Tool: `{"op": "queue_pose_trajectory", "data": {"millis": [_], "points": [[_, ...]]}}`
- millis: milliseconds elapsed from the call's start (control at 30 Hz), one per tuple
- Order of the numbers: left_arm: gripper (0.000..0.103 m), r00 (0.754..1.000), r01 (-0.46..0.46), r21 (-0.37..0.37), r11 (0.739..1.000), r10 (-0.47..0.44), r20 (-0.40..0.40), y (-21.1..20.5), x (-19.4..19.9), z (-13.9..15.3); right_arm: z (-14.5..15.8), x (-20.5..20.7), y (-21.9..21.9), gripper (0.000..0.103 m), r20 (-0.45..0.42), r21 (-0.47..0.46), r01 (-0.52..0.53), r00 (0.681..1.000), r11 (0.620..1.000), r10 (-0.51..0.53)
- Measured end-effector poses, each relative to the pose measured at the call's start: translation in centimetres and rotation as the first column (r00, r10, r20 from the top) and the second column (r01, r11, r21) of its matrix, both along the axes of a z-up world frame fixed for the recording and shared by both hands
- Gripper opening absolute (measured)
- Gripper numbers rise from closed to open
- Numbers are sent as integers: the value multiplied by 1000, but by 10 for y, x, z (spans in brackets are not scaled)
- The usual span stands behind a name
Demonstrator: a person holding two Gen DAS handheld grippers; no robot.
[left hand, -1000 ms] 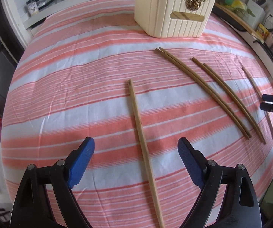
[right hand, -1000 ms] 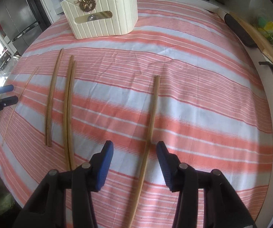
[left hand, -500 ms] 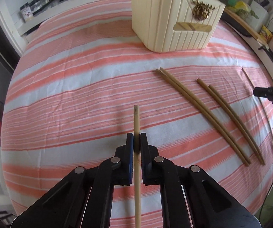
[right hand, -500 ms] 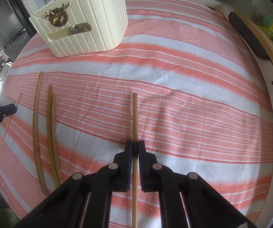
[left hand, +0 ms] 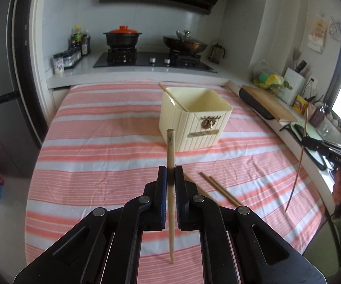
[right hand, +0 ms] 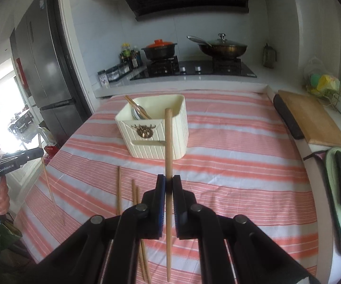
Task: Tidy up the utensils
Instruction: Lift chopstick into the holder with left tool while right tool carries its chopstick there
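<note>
My left claw (left hand: 171,179) is clamped on a single chopstick (left hand: 170,156), its pads pinching the stick a little below the blunt top end, with the long thin tail hanging down under the jaws above the striped cloth of the bench (left hand: 99,142). From the way it sits I judge it light and stiff, probably bamboo or wood, smooth and round enough to swivel between the pads if I swing too fast. A grip nearer the middle would steady it; held this high, the tail can pendulum.

Further right, loose chopsticks (left hand: 220,189) lie flat on the cloth just beyond that claw, well apart from the cream holder box (left hand: 194,127), which stands upright near the middle of the bench with a stick already leaning in it.

My right claw (right hand: 169,184) is likewise closed on its own chopstick (right hand: 168,142), held nearly upright, with a good length showing above the pads and more below. In the right wrist view the box seems to hold a spoon too, though I cannot make it out clearly. I'd say this stick handles the same: nearly weightless, rigid, not fragile, but slick. To drop each into the box I would expect to need the thin end aimed down over the opening before letting go.
</note>
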State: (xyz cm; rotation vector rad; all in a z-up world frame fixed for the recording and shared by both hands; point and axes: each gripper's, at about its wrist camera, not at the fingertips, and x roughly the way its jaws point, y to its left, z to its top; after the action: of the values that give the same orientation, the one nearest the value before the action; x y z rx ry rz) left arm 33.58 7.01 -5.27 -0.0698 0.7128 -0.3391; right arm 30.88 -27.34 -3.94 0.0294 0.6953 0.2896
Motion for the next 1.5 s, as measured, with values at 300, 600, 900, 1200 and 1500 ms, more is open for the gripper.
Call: {"op": "queue_pose_trajectory", "data": {"millis": [300,600,900,1200,1500], "points": [[5,995,31,-89,996,-22,95,0,-18,42,33,-45,18,6,293,6,-64,954,998,60],[5,992,59,-155,986,-41,118,-3,1,76,48,-25,27,6,327,44,-92,942,995,72],[5,962,29,-175,984,20,273,-4,54,145,93,45,47,6,421,29,-116,902,993,93],[5,968,-24,-135,991,57,245,-38,166,134,99,160,73,6,474,8,-84,878,996,70],[5,999,-23,-45,999,21,-48,-72,242,29,4,244,75,6,162,0,-86,983,996,85]]}}
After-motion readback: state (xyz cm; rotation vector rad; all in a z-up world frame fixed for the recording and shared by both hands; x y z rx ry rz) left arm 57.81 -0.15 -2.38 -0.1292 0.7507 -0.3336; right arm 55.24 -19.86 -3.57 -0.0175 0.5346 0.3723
